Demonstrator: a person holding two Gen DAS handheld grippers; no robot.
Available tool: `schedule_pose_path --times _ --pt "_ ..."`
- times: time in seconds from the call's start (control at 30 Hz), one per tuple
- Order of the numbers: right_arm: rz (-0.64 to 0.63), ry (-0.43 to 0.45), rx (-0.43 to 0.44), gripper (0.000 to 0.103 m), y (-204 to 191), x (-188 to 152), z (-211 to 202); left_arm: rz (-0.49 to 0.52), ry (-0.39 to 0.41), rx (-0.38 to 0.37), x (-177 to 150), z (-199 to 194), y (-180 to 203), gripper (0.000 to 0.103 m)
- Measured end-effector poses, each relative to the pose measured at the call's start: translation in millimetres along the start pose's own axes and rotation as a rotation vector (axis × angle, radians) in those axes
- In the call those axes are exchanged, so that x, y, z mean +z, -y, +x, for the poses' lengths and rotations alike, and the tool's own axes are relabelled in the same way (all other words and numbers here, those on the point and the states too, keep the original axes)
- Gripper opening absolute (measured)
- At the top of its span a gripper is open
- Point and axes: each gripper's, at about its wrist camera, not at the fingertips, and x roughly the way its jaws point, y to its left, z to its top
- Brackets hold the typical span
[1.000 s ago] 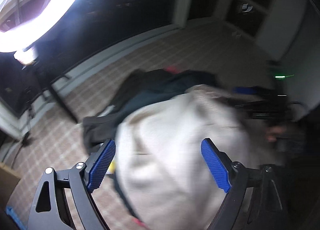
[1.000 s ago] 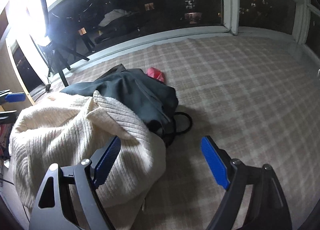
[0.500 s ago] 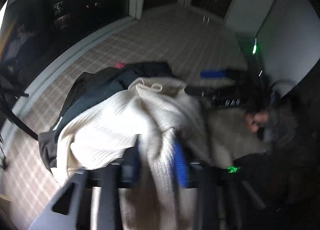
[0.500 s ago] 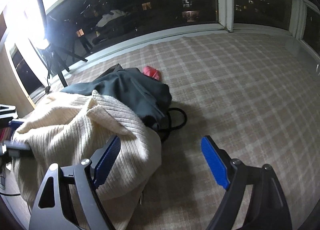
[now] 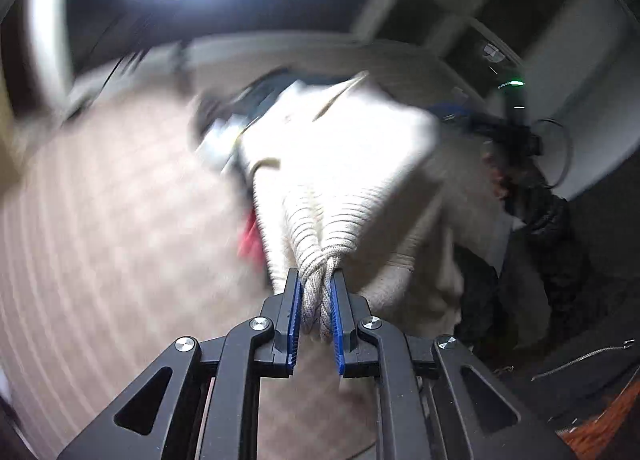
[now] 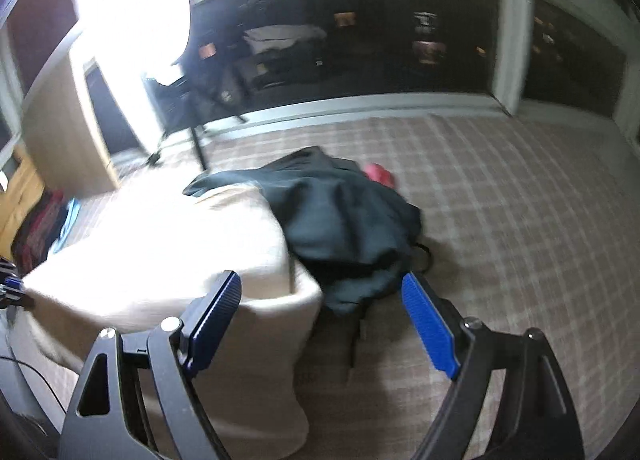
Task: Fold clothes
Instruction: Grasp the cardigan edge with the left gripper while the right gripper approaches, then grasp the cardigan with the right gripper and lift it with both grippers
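A cream ribbed knit sweater (image 5: 336, 163) is bunched between the blue pads of my left gripper (image 5: 315, 296), which is shut on a fold of it and holds it lifted. The same sweater (image 6: 168, 244) hangs stretched across the left of the right wrist view. A dark green garment (image 6: 340, 215) lies heaped on the checked bed cover (image 6: 520, 219), partly under the sweater. My right gripper (image 6: 320, 312) is open and empty, just in front of the sweater's right edge and the dark garment.
A small pink item (image 6: 380, 175) lies behind the dark garment. A bright lamp on a tripod (image 6: 132, 7) stands at the back left before dark windows (image 6: 360, 31). A wooden cabinet (image 6: 68, 119) stands at the left.
My left gripper has closed on the cream sweater and pulled it up and out. The sweater is now stretched taut. The right gripper stays open and has swung slightly left.
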Motion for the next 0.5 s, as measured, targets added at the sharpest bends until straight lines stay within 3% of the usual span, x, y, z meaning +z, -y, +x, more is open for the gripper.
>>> schedule_pose_path --times 0.13,0.2,0.23,0.37,0.47,0.5 --pt "-0.095 -0.037 0.031 0.082 -31 10 11 -0.087 0.01 0.102 -35 -4 -32 0.011" --pt "-0.126 -0.039 0.055 0.082 -43 19 14 -0.135 0.023 0.176 -44 -11 -49 0.0" --pt "-0.143 -0.038 0.068 0.082 -49 23 15 -0.164 0.028 0.212 -49 -14 -58 0.0" --pt "-0.221 -0.029 0.114 0.082 -69 44 20 -0.316 0.049 0.213 -69 -23 -100 0.0" --pt "-0.273 -0.037 0.128 0.082 -75 60 31 -0.269 0.057 0.184 -68 -16 -87 0.0" --pt "-0.287 -0.058 0.127 0.082 -76 64 39 -0.226 0.062 0.168 -61 -11 -77 0.006"
